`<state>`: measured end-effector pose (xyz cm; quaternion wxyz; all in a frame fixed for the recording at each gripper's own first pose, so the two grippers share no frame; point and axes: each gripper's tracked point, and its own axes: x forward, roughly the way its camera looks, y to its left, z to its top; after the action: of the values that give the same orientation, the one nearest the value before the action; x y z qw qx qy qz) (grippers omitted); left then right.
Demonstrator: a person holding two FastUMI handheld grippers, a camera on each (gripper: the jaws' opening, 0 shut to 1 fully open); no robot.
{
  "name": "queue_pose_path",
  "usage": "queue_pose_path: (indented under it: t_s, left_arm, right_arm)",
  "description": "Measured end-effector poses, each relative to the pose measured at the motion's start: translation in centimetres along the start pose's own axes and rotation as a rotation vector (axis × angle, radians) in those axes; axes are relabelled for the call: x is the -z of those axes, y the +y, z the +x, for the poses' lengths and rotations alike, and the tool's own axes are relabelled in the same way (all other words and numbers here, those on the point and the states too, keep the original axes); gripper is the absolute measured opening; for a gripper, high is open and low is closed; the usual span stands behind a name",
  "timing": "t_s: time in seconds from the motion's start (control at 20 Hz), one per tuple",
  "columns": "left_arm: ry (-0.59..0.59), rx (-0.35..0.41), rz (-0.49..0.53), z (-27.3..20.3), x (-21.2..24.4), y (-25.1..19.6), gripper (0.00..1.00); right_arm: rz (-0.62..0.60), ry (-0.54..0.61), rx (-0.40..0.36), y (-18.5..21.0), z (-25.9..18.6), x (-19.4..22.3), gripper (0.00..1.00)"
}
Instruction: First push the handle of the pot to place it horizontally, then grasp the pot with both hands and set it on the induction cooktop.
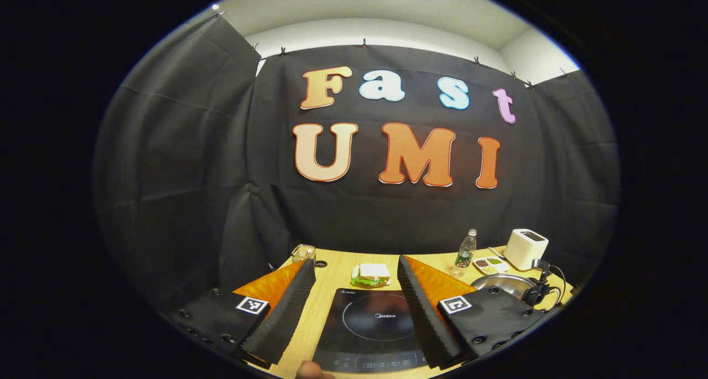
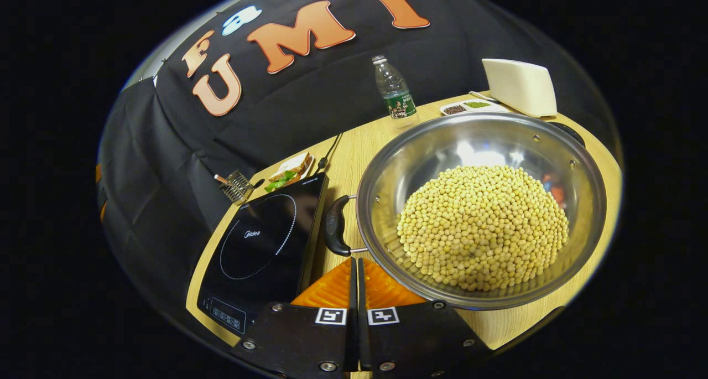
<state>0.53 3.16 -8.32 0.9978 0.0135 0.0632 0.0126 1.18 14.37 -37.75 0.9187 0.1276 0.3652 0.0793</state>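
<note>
Two grippers: left gripper (image 1: 354, 290) spread, right gripper (image 2: 356, 268) pressed together; pot (image 2: 481, 207) handle (image 2: 335, 226) faces induction cooktop (image 2: 265, 246).

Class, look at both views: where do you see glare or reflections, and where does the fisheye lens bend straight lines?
Right gripper view: bright glare on the pot's inner wall above the beans; the table edge curves strongly. Left gripper view: the cooktop glass looks dark with a soft sheen, the cloth wall bows outward, and a ceiling light streaks at the top; everything looks reasonably sharp.
</note>
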Motion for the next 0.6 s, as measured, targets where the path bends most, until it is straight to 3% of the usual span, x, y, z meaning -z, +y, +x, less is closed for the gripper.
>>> queue_pose_path:
  t_s: [0.6]
  left_arm:
    - [0.024, 0.091, -0.029, 1.0, 2.1, -6.1, 0.97]
  right_arm:
    - [-0.065, -0.063, -0.089, -0.8, -7.4, -0.5, 0.00]
